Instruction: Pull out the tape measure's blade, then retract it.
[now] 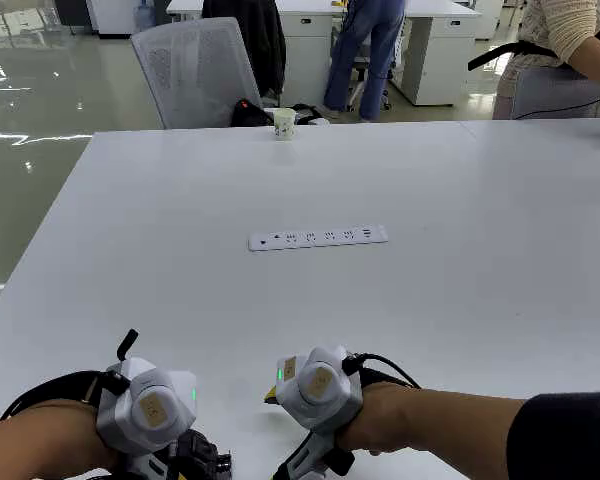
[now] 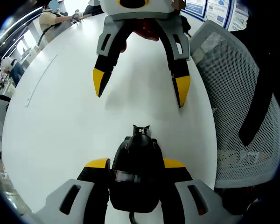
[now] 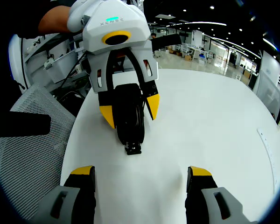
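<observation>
While your left gripper [image 2: 135,163] clamps the tape measure [image 2: 135,175] over the near edge of the bench [image 1: 280,180], its yellow-tipped fingers [image 2: 97,163] press on the two flat sides of the black case, one on each side. The case stands on edge between them. Its long axis runs along the fingers, straight out from the gripper. The hook [image 2: 141,129] at the blade's end sits at the front of the case and points away from your left hand, toward your right gripper [image 3: 140,171]. The blade lies drawn in, with just the hook out at the mouth of the case.

Your right gripper faces the left one head-on, with a stretch of bare white bench between them. Its fingers [image 3: 82,171] stand wide apart and hold nothing, and the gap between them lines up with the hook. So the tape's long axis lies along the line from one gripper to the other. In the right gripper view the case sits low over the bench top; you cannot tell from these views whether it touches the surface.

In the head view both grippers sit low at the near edge, the left one beside the right, well apart from everything else on the bench. Farther out a white power strip [image 1: 318,238] lies flat, its length running across your view. A paper cup [image 1: 284,123] stands upright near the far edge, and a grey mesh chair [image 1: 195,70] stands just behind it.
</observation>
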`<state>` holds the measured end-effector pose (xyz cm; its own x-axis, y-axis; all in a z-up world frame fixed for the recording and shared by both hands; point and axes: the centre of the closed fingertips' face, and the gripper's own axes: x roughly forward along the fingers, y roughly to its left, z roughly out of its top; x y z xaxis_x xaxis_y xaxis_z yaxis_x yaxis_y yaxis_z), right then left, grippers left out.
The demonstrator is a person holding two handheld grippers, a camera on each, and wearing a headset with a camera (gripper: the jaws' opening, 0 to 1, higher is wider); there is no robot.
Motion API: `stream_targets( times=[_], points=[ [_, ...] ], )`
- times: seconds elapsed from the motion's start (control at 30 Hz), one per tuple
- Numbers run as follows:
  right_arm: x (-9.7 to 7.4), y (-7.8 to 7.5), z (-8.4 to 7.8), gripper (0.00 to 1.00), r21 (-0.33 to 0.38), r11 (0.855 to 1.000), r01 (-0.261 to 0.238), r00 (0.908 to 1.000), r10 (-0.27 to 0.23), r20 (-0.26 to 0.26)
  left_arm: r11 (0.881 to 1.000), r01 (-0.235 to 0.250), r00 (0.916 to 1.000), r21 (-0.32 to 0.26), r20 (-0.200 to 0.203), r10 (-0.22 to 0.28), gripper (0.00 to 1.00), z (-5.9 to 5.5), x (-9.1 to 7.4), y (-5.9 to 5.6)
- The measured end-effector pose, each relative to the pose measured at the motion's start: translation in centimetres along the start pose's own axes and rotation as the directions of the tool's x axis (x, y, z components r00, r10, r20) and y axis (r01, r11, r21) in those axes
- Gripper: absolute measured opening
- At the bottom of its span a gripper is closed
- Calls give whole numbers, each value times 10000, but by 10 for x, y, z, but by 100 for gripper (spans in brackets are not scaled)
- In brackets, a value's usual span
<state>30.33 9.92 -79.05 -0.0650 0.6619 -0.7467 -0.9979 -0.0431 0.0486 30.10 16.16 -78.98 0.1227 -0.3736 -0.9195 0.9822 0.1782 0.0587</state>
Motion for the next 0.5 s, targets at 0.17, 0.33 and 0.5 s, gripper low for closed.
stream_targets(
  times=[0.17, 0.33, 0.5],
  points=[
    [5, 2, 5, 68, -340, 9993, -129, 9999, 133, 109, 10000, 5, 10000, -20, 40, -5, 37, 0, 0, 0],
    [12, 4, 9, 60, -564, 9982, -226, 9996, 234, 139, 10000, 27, 10000, -24, 49, -27, 37, 0, 1, 0],
    [20, 4, 12, 57, -576, 9982, -150, 9997, 160, 175, 10000, 29, 10000, -49, 93, -28, 37, 0, 1, 0]
  ],
)
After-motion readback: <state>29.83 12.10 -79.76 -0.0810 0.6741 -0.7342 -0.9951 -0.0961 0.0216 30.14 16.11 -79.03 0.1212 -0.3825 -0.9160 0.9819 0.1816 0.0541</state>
